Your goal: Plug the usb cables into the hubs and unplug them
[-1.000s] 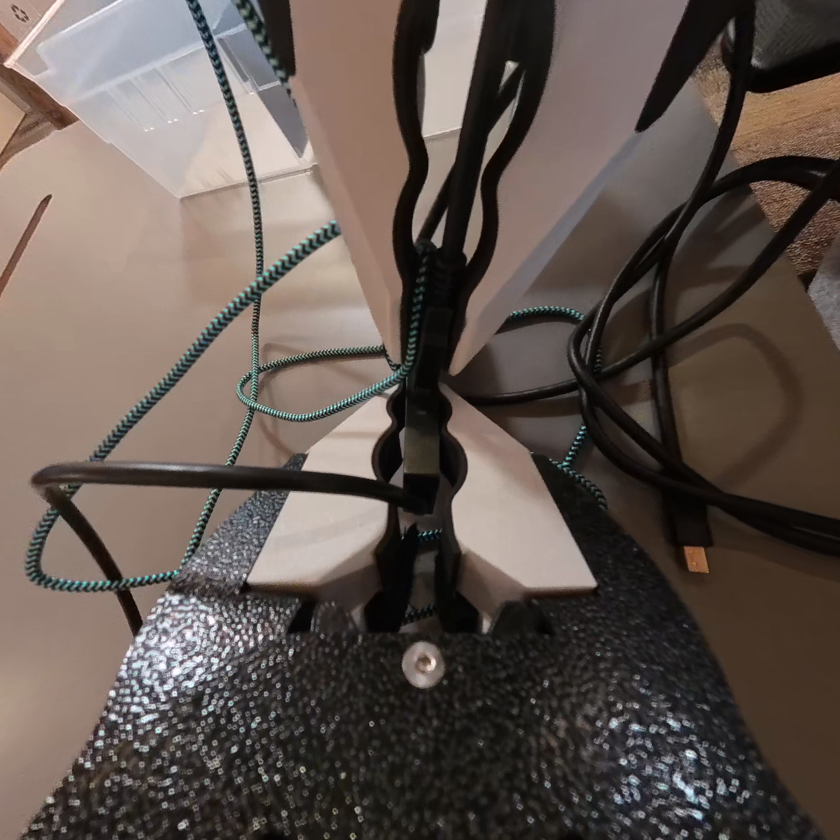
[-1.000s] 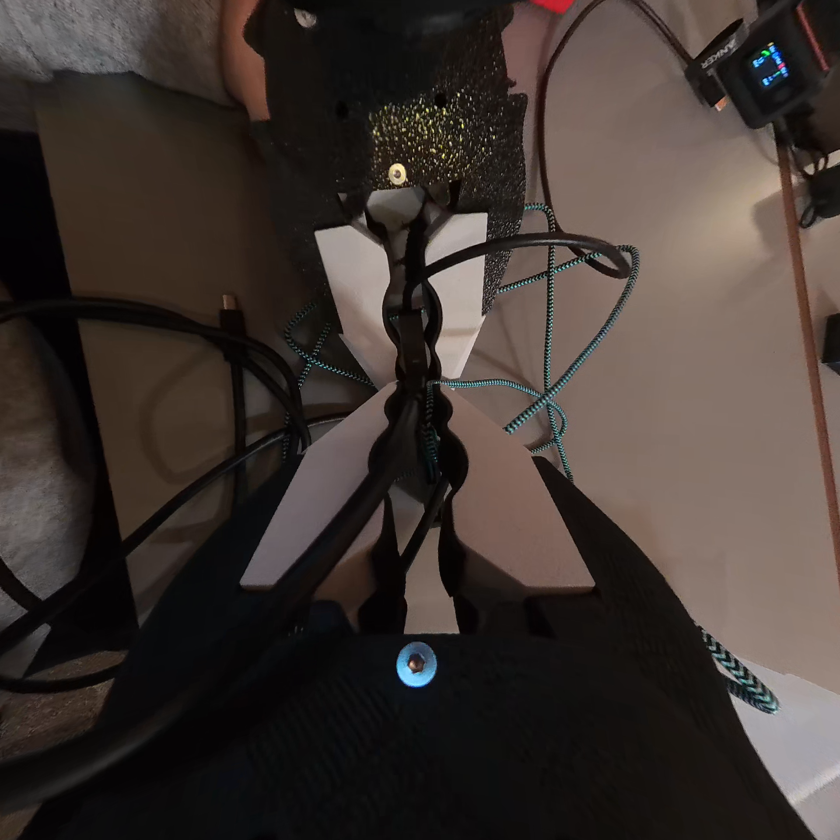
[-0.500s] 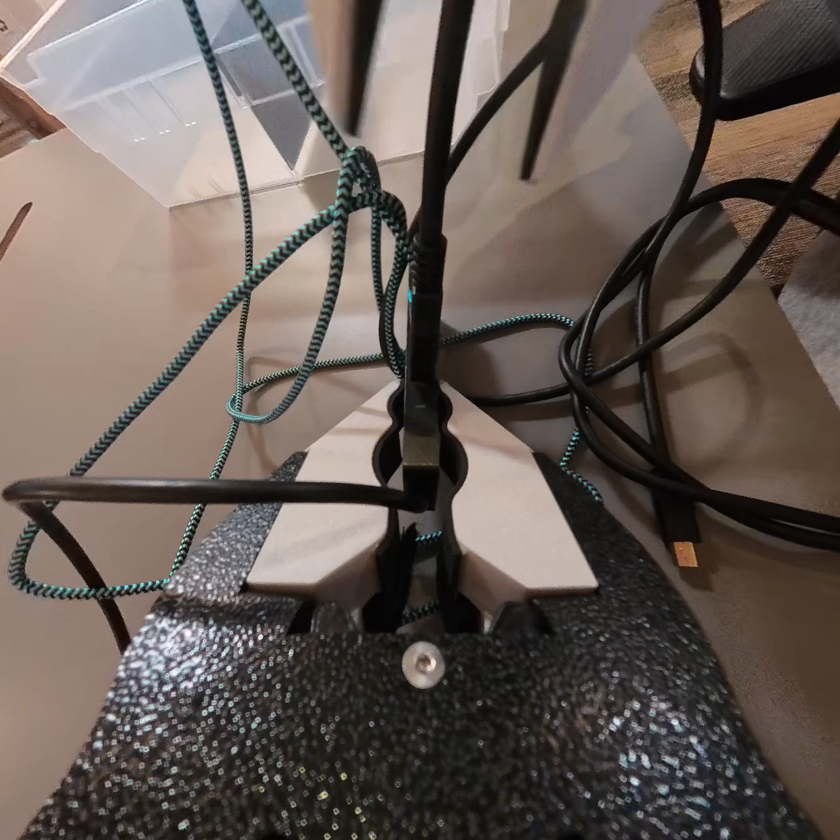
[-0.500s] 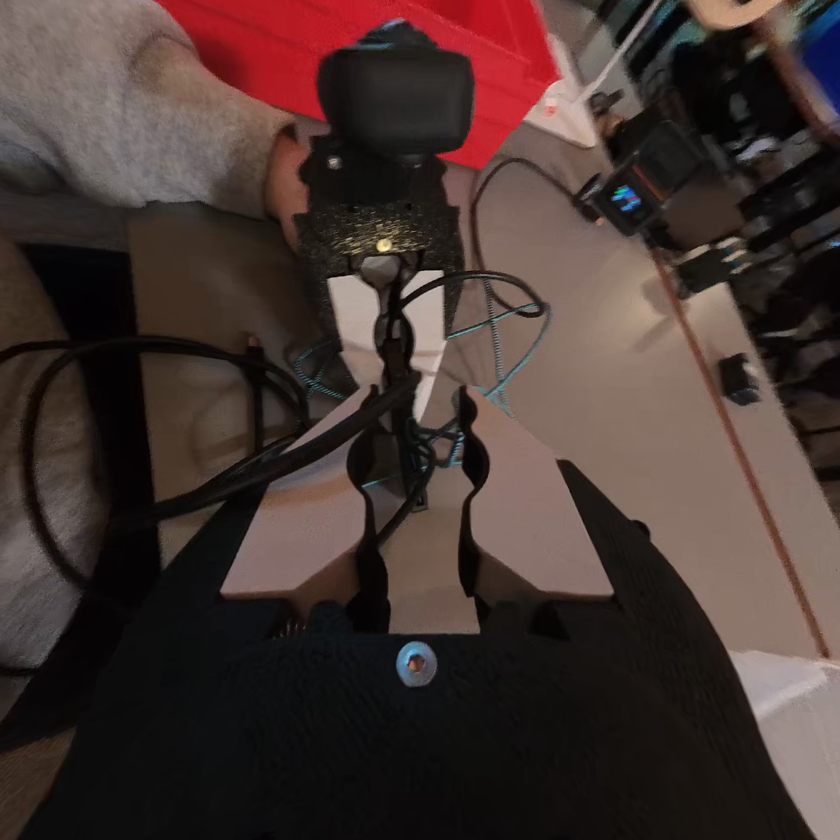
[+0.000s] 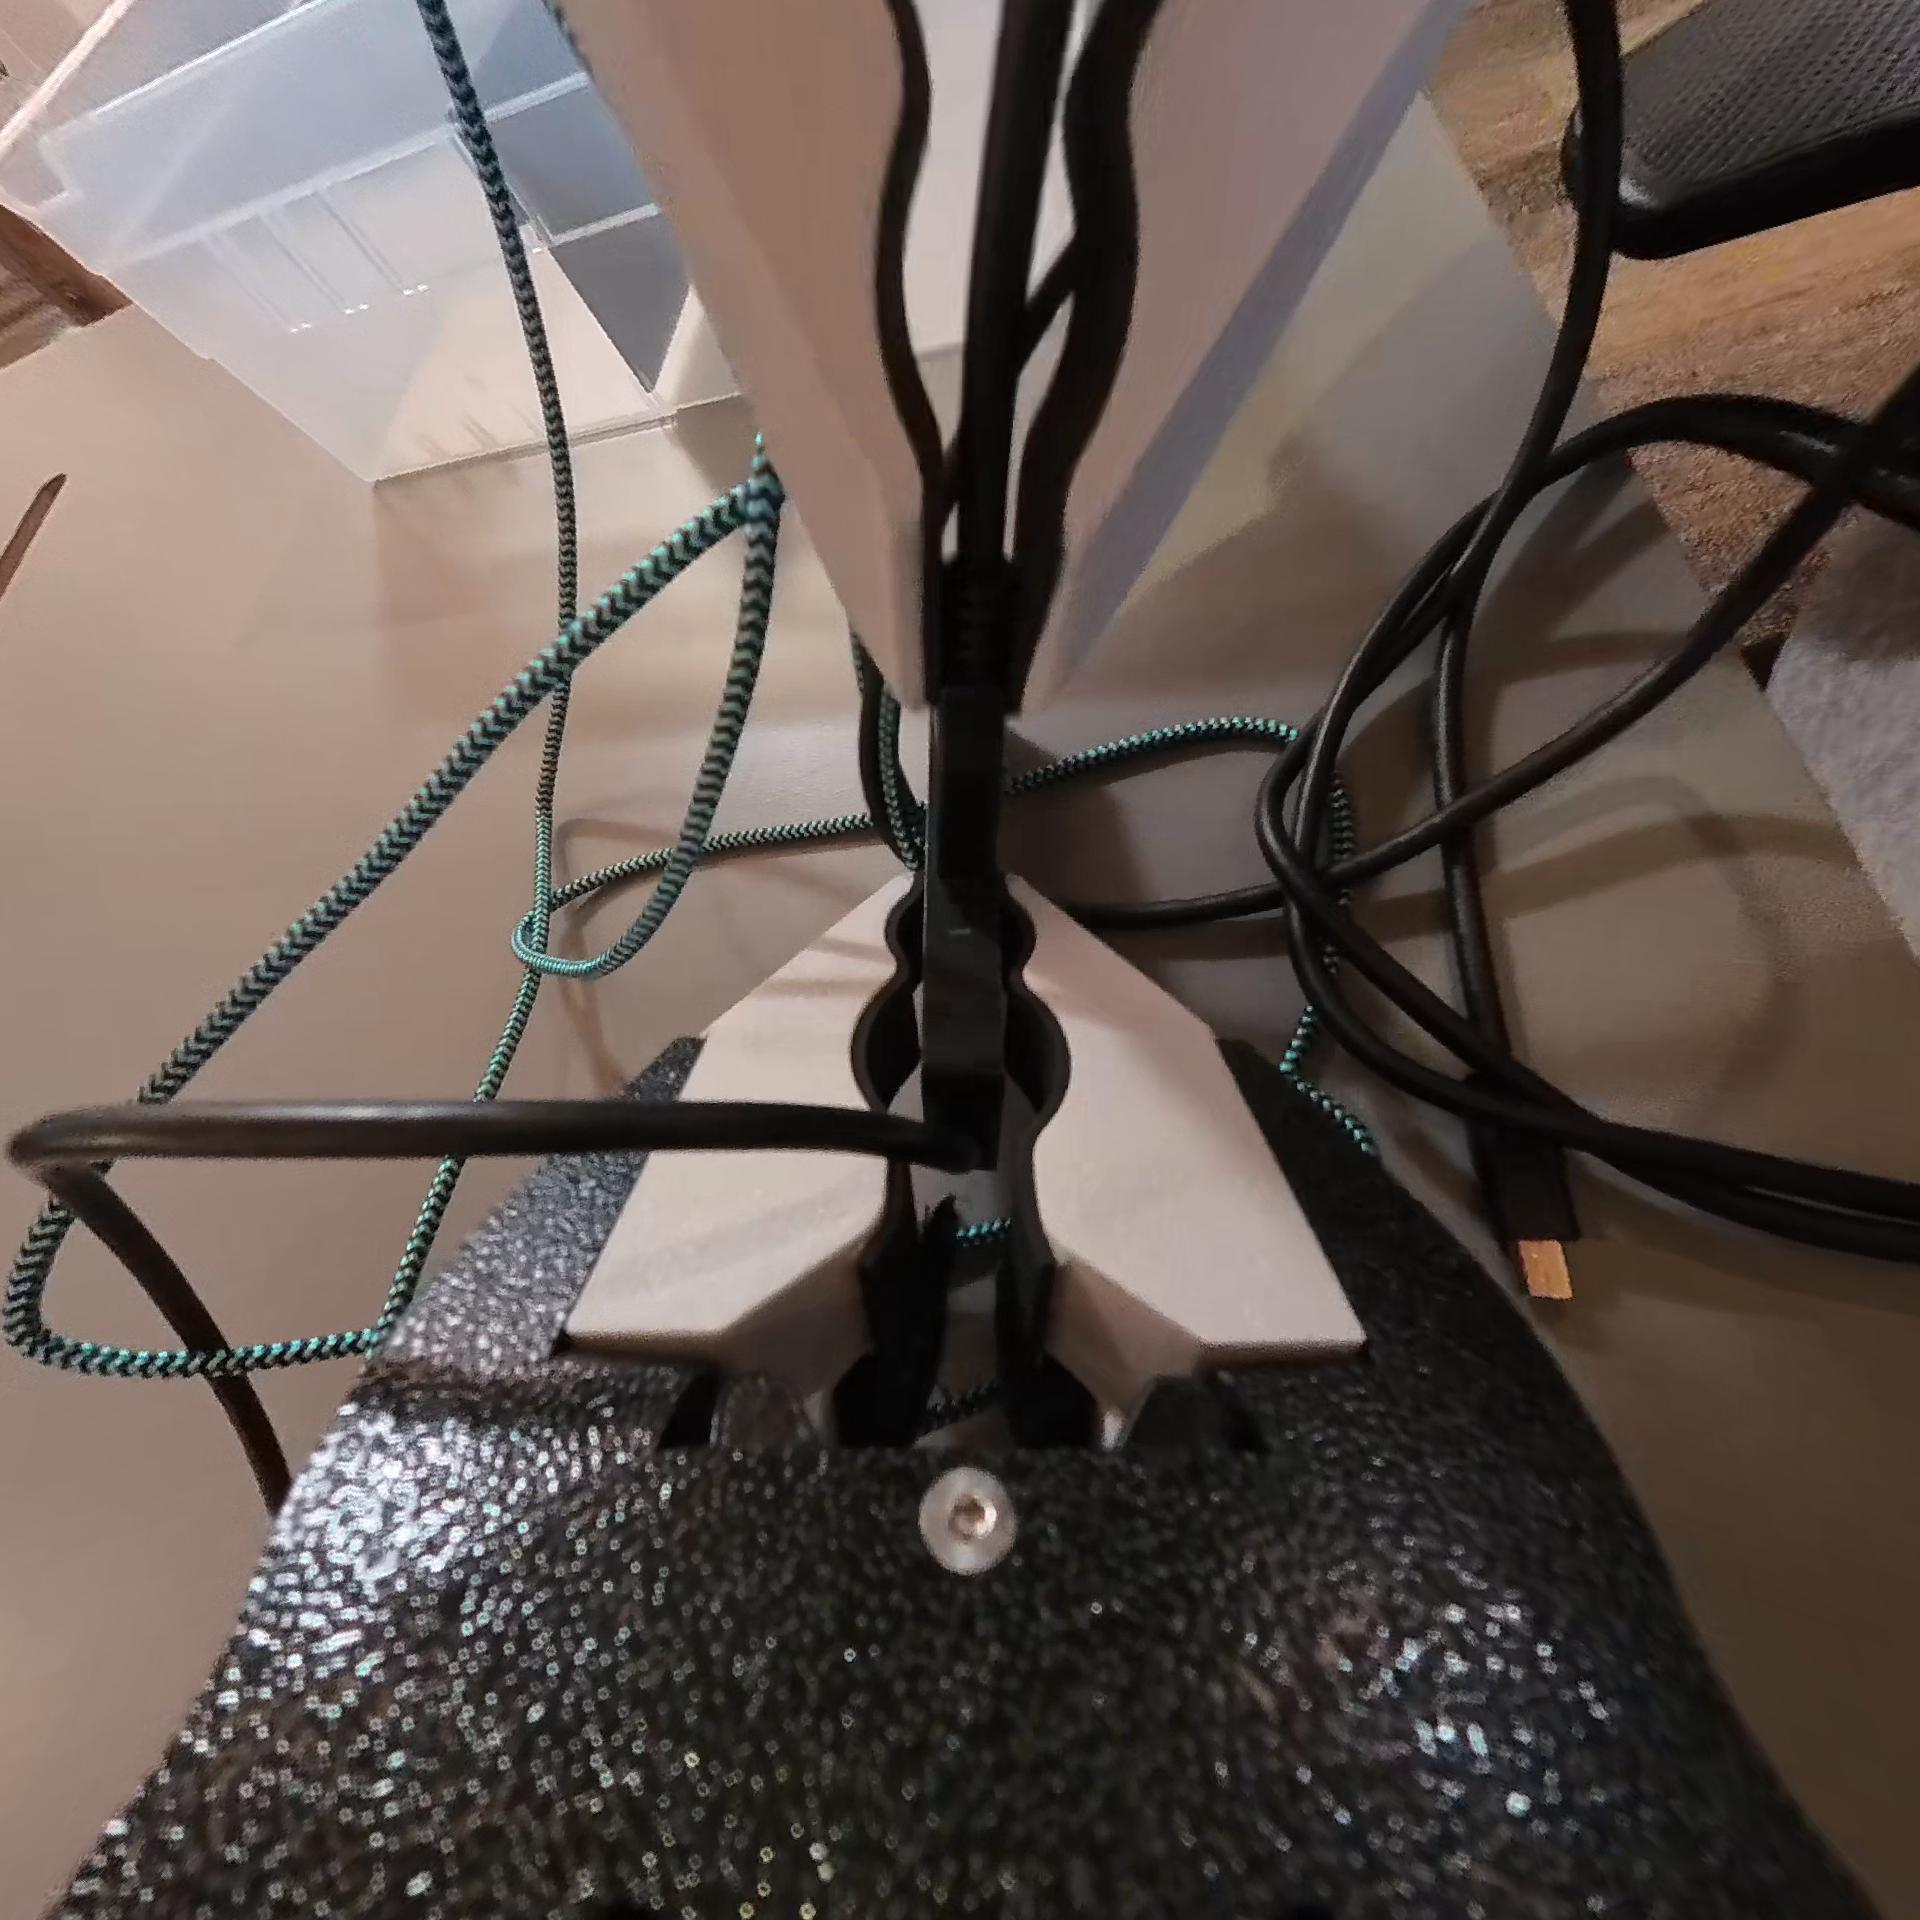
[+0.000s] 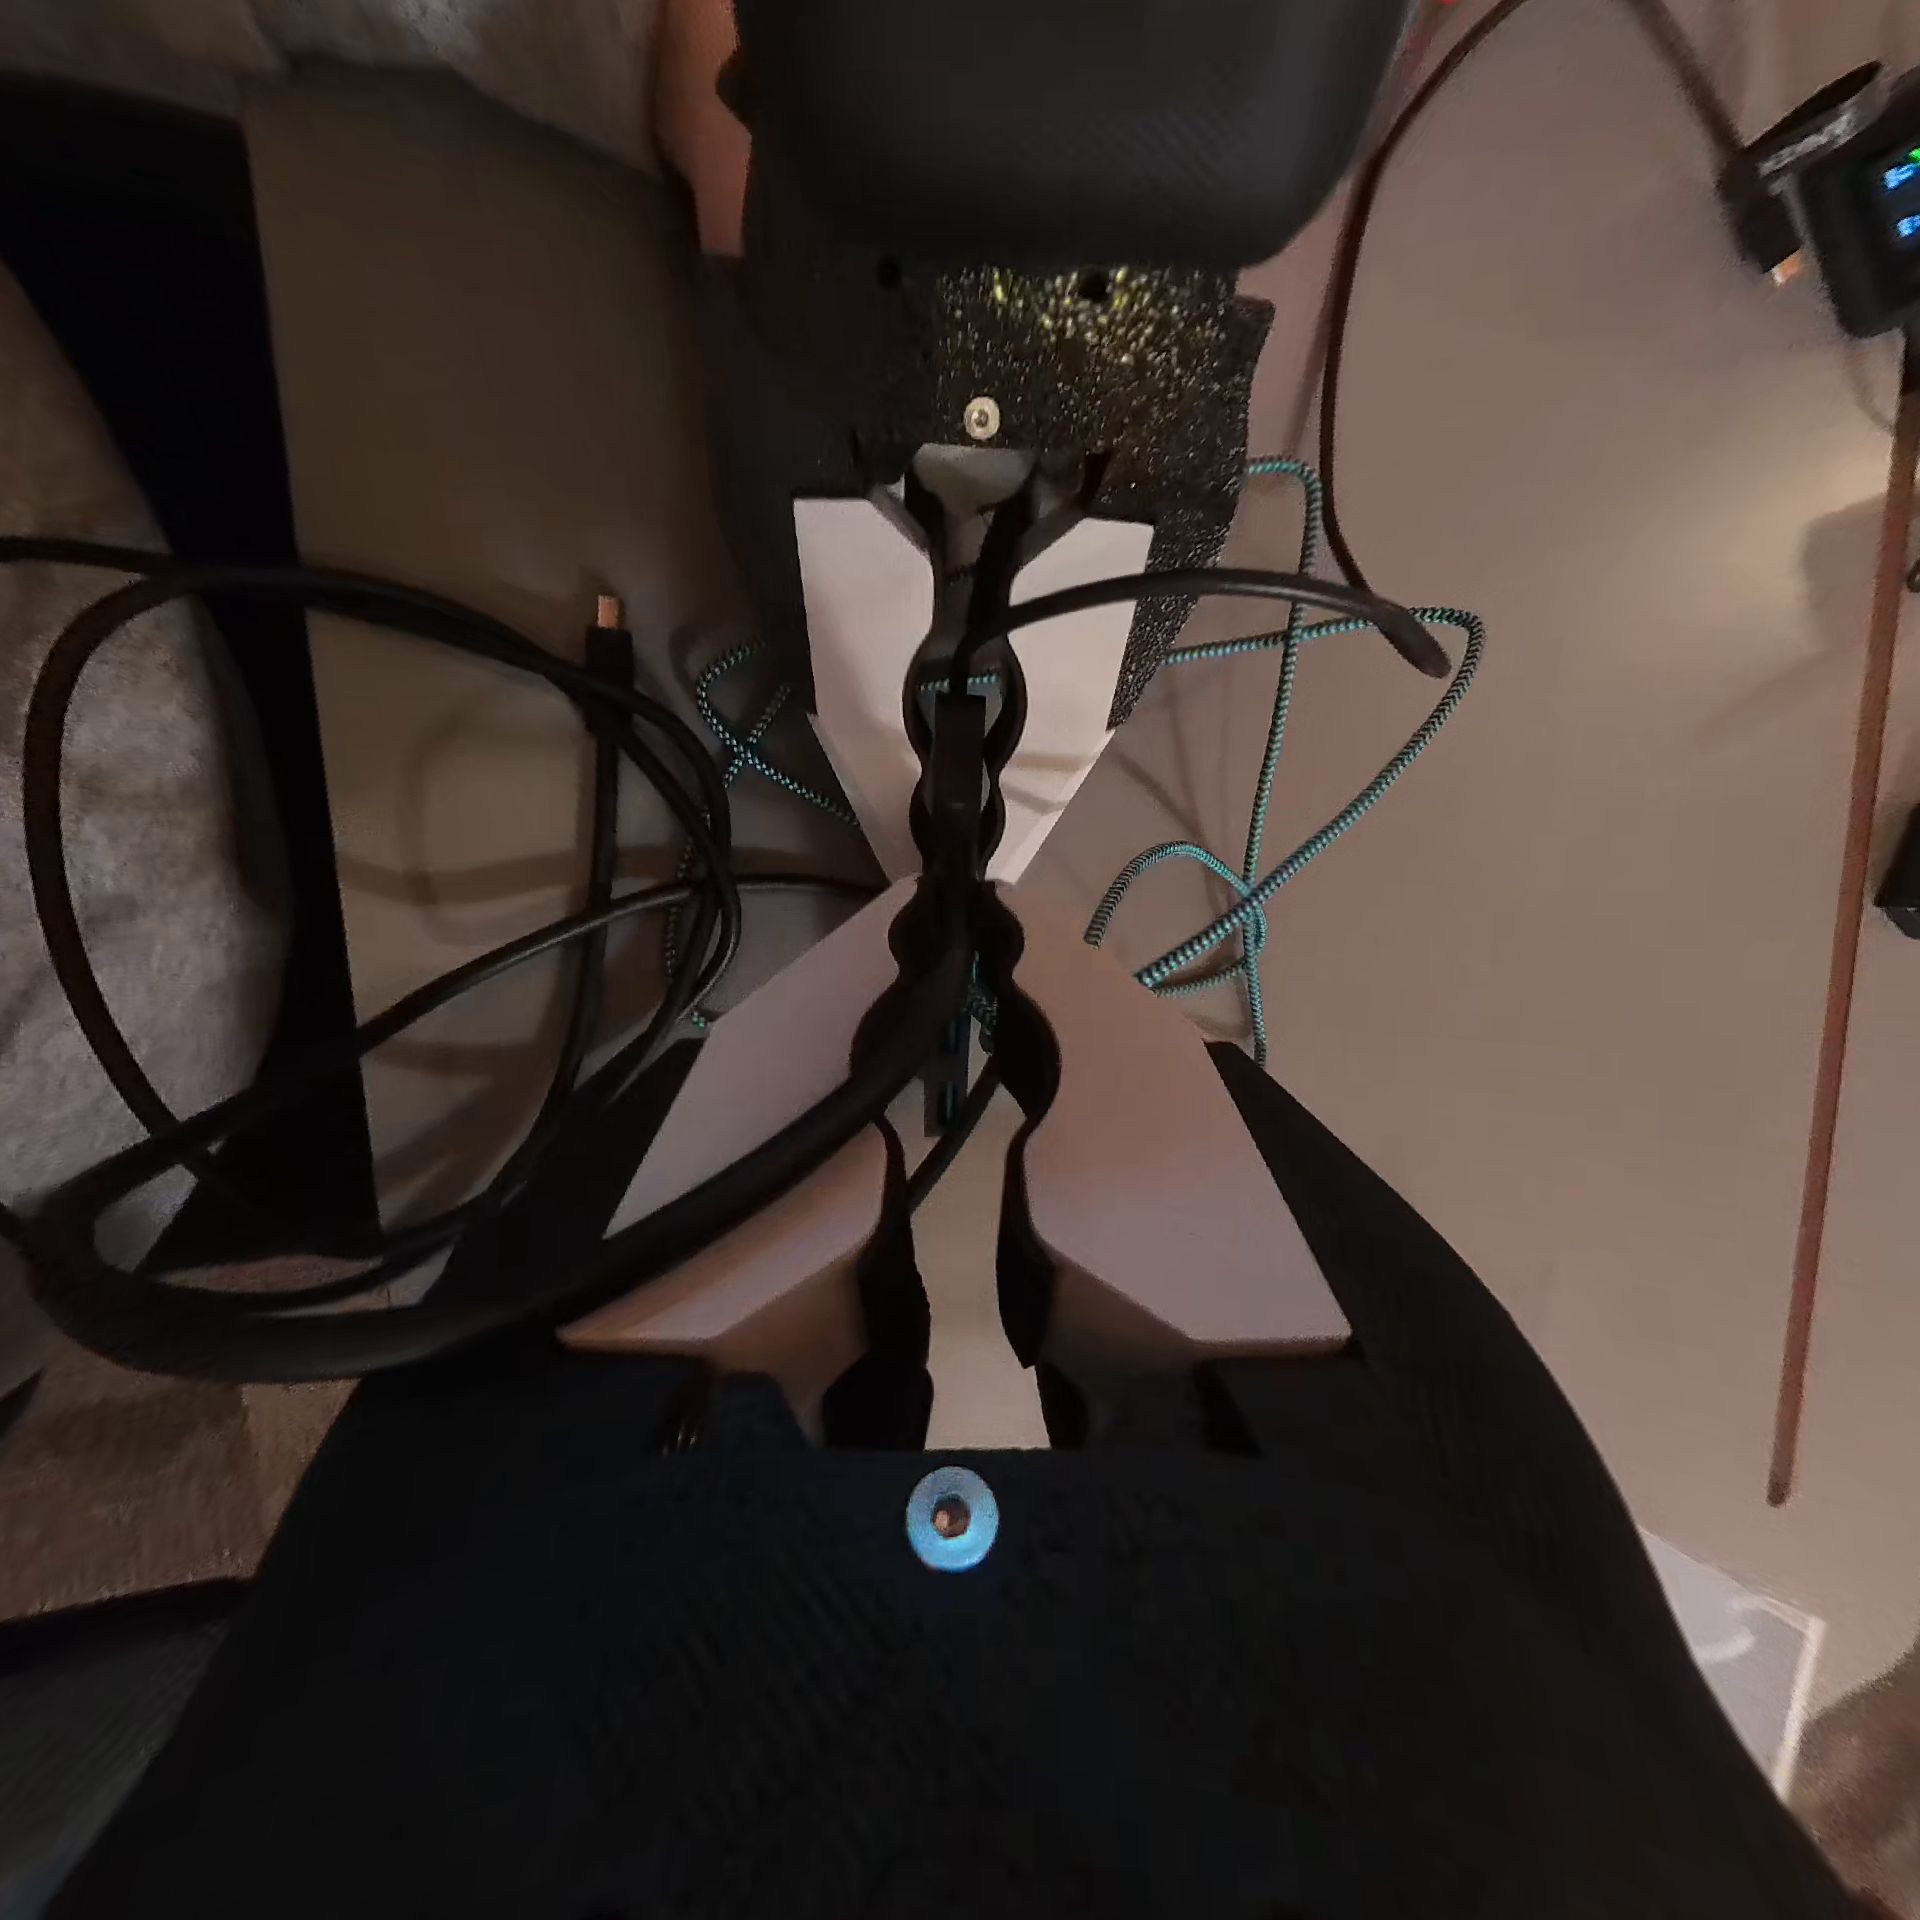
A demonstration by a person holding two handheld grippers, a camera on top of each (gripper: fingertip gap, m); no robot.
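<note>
In the left wrist view my left gripper (image 5: 961,904) is shut on a slim black hub (image 5: 961,997), whose thin black lead leaves to the left. My right gripper (image 5: 966,696) comes in from above, tip to tip with the left one, and is shut on the plug end of a thick black usb cable (image 5: 997,312) at the hub's far end. In the right wrist view my right gripper (image 6: 956,914) pinches that black cable (image 6: 790,1132), and the left gripper (image 6: 956,852) faces it holding the hub (image 6: 956,748). A teal braided cable (image 5: 582,665) loops around both.
A coil of black cables with a loose gold-tipped plug (image 5: 1532,1216) lies on the tan table (image 5: 260,727) at the right. A clear plastic bin (image 5: 312,239) stands at the back left. A small device with a lit screen (image 6: 1860,208) sits far right. The table edge and a chair (image 5: 1766,114) are at the right. Some 6 cm of space lies between my two pairs of fingers.
Half a second ago my right gripper was open and drawn back from the hub. It has come back and shut on the black cable's plug. The left gripper held the hub still.
</note>
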